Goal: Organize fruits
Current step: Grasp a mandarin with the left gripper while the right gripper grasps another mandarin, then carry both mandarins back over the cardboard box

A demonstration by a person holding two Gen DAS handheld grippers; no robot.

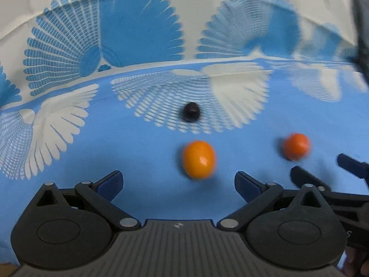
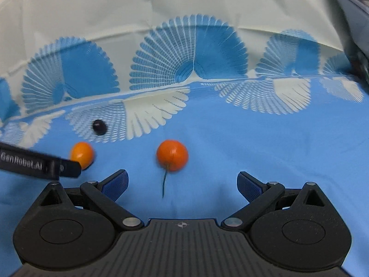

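Note:
Three small fruits lie on a blue patterned cloth. An oval orange fruit (image 1: pixel 199 159) lies just ahead of my open, empty left gripper (image 1: pixel 178 184). A red-orange round fruit with a thin stem (image 2: pixel 172 155) lies just ahead of my open, empty right gripper (image 2: pixel 182 184); it also shows in the left wrist view (image 1: pixel 296 146). A small dark berry (image 1: pixel 190 112) sits farther back, also in the right wrist view (image 2: pixel 99 127). The oval orange fruit shows at the left of the right wrist view (image 2: pixel 82 154), partly behind the left gripper's finger (image 2: pixel 39 163).
The cloth (image 2: pixel 276 138) is blue with white fan shapes, turning cream with blue fans farther back (image 2: pixel 161 11). The right gripper's fingers (image 1: pixel 322 180) reach in at the right edge of the left wrist view. A dark object (image 2: pixel 359 53) sits at the far right.

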